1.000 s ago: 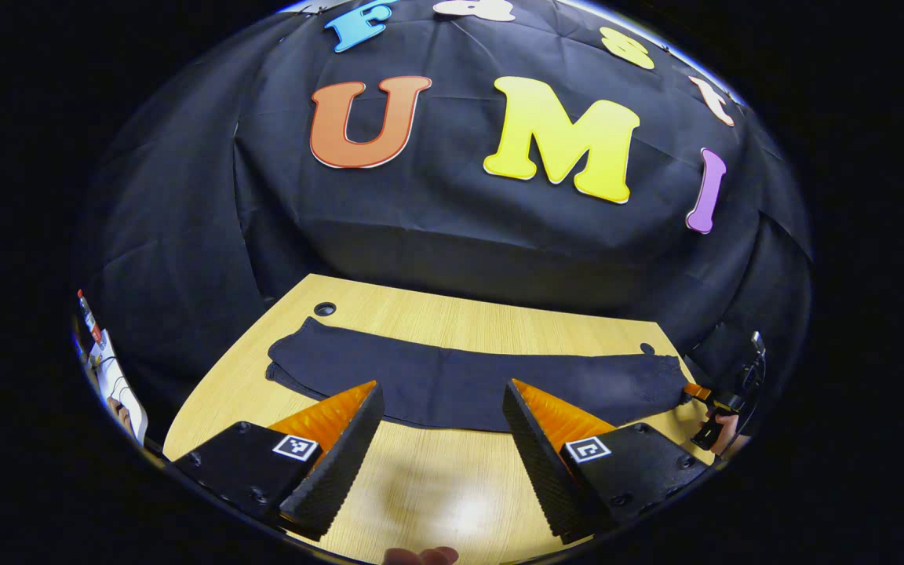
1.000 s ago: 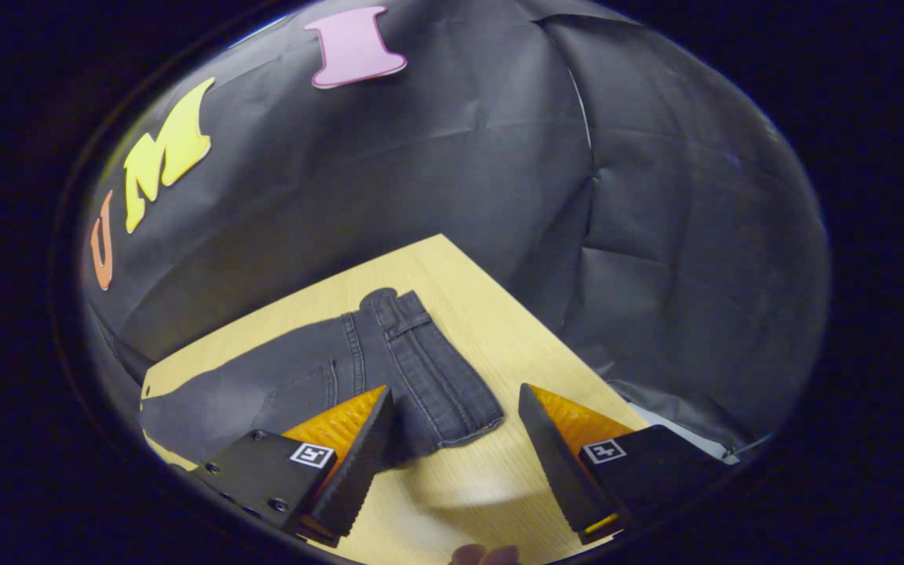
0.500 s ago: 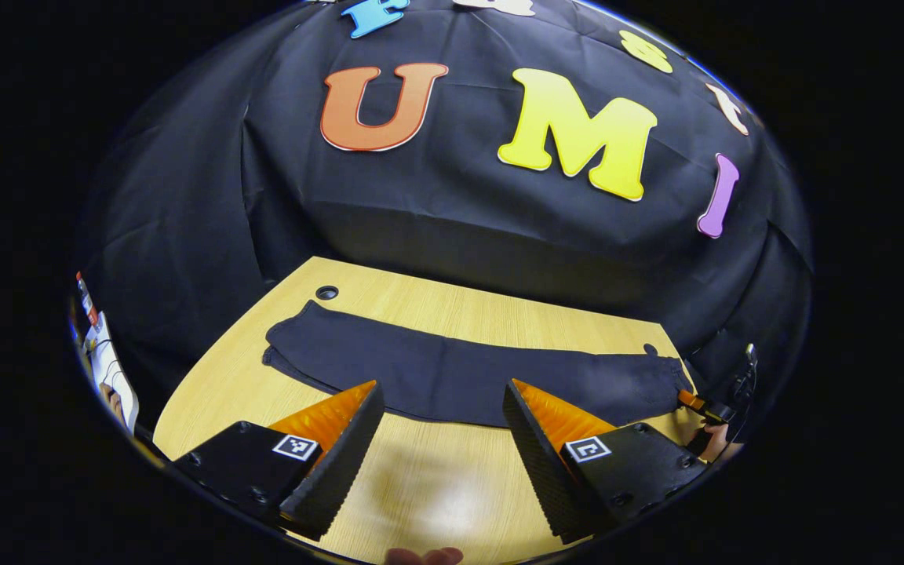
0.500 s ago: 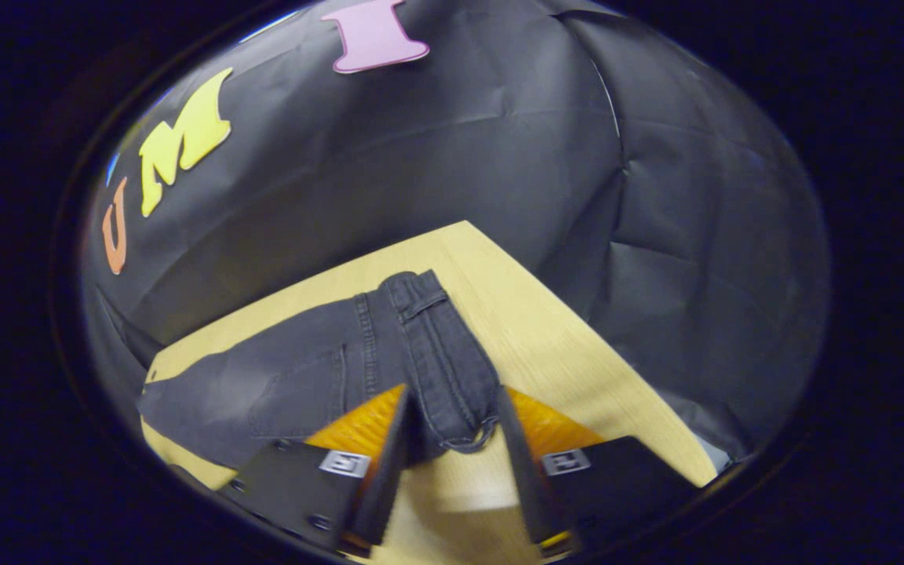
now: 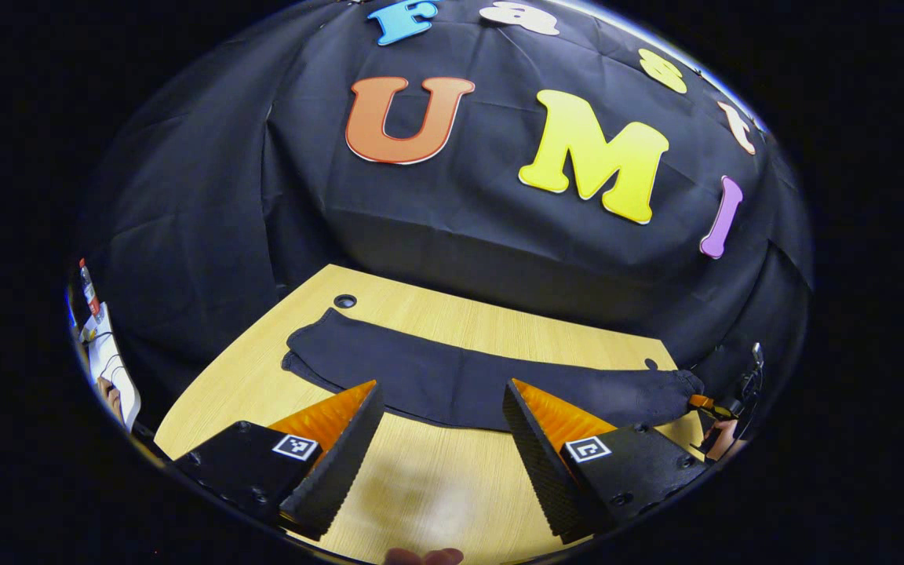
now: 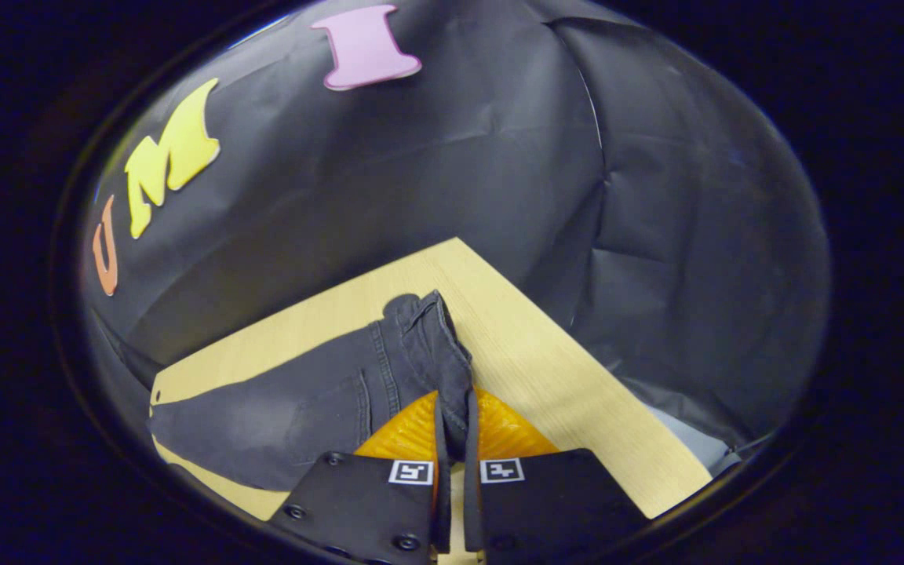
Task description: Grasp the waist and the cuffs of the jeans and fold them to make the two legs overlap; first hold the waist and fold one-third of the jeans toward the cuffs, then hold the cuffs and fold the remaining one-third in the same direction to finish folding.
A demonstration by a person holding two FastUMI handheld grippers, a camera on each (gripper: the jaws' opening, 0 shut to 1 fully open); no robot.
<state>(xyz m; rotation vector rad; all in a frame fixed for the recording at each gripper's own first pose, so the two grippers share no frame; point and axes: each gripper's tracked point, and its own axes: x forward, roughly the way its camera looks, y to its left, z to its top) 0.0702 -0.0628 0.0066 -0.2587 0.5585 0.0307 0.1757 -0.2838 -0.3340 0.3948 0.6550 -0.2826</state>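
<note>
Dark jeans point(image 5: 468, 377) lie flat along the wooden table point(image 5: 428, 502), legs overlapped, cuffs point(image 5: 318, 345) toward the far left in the left gripper view. My left gripper point(image 5: 440, 416) hovers open above the table just in front of the legs, touching nothing. In the right gripper view the waist point(image 6: 432, 345) rises in a bunched ridge, and my right gripper point(image 6: 452, 428) is shut on its near edge. That right gripper point(image 5: 707, 404), held by a hand, also appears at the far right of the left gripper view, at the waist end.
A round cable hole point(image 5: 344, 301) sits in the table near the cuffs, and a smaller one point(image 5: 649, 364) near the waist. The table's far right corner point(image 6: 456, 243) lies beyond the waist. White papers point(image 5: 111, 369) lie off the table at the left.
My right gripper went from open beside the waistband to shut on it, and the waist has bunched up. The left gripper stayed open and shifted only slightly.
</note>
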